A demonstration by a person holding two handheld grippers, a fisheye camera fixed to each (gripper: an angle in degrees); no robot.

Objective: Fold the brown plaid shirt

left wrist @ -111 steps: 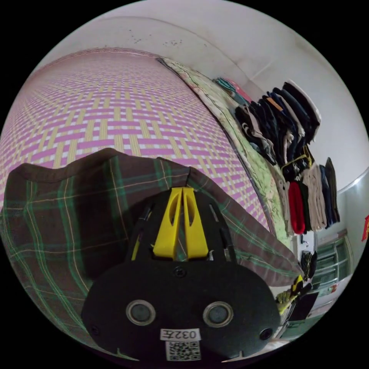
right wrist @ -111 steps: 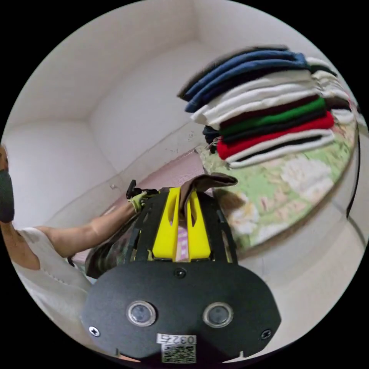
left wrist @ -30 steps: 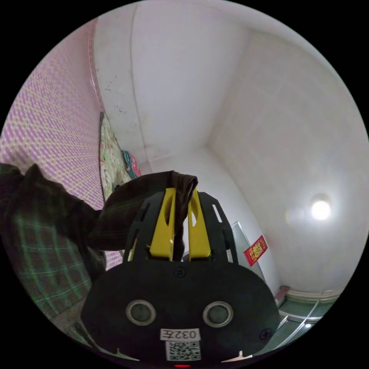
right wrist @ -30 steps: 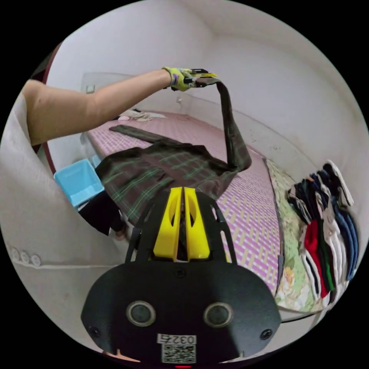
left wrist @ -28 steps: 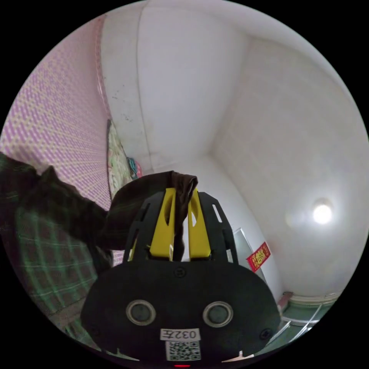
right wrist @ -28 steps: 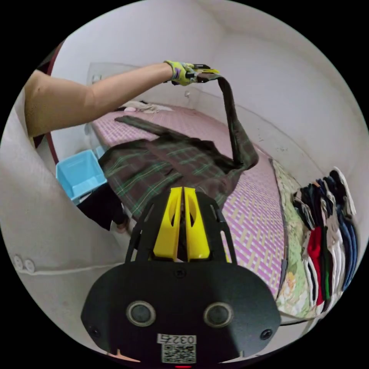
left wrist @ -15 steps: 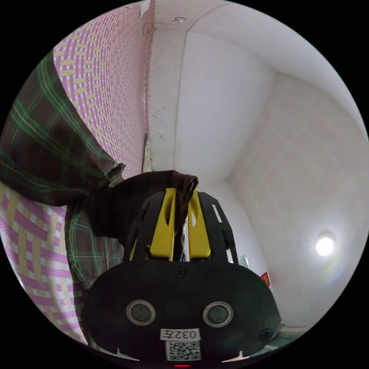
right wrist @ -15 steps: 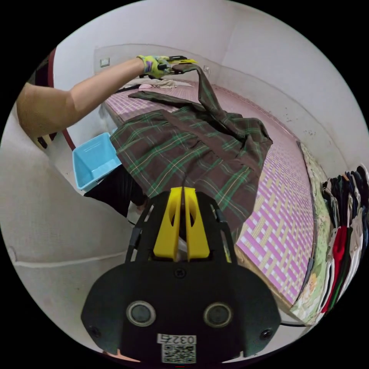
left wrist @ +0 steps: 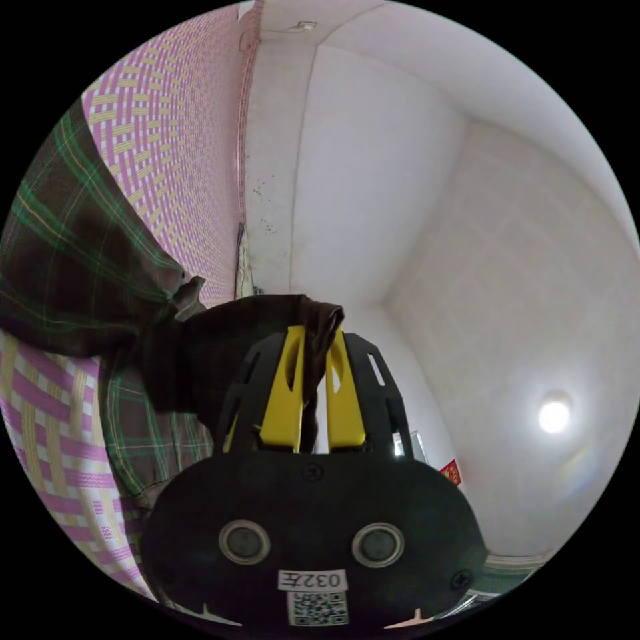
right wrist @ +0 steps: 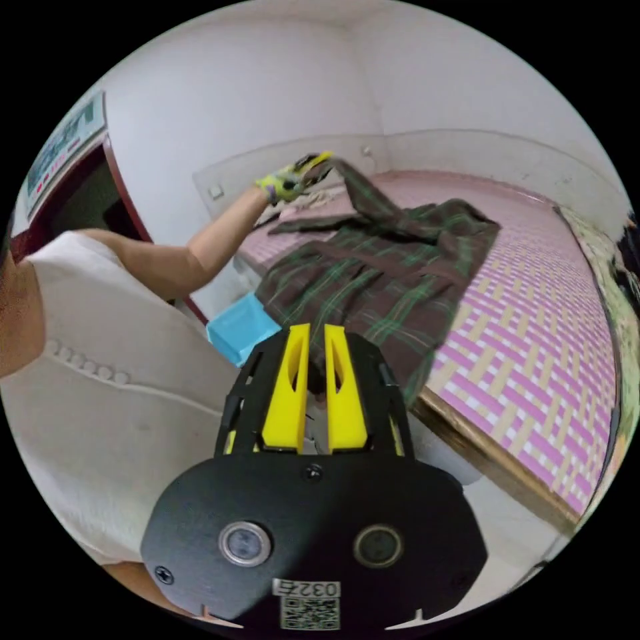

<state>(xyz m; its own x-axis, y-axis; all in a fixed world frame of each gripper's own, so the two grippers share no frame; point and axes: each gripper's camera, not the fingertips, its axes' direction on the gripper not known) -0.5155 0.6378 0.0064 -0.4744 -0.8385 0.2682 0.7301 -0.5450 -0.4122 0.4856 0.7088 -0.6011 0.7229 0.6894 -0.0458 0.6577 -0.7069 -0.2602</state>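
The brown plaid shirt [right wrist: 380,280] lies spread on the pink woven bed mat [right wrist: 533,347], its near hem hanging over the bed's edge by my right gripper [right wrist: 317,331]. That gripper's yellow jaws stand slightly apart, and dark cloth shows behind the gap. At the far end of the shirt a gloved hand [right wrist: 283,183] holds my left gripper [right wrist: 319,160], which lifts a strip of the shirt off the mat. In the left gripper view, my left gripper [left wrist: 313,328] is shut on a bunched brown fold, and the plaid shirt [left wrist: 73,267] trails down to the left.
A blue bin [right wrist: 240,327] stands on the floor beside the bed, next to the person's white top [right wrist: 100,373]. The bed's wooden edge [right wrist: 493,460] runs to the right. A floral quilt [right wrist: 620,293] lies along the far side. A ceiling light [left wrist: 553,417] glows.
The left gripper has come down with its strip of shirt, and the shirt lies flatter on the mat. The right jaws have parted a little, and the right camera has drawn back.
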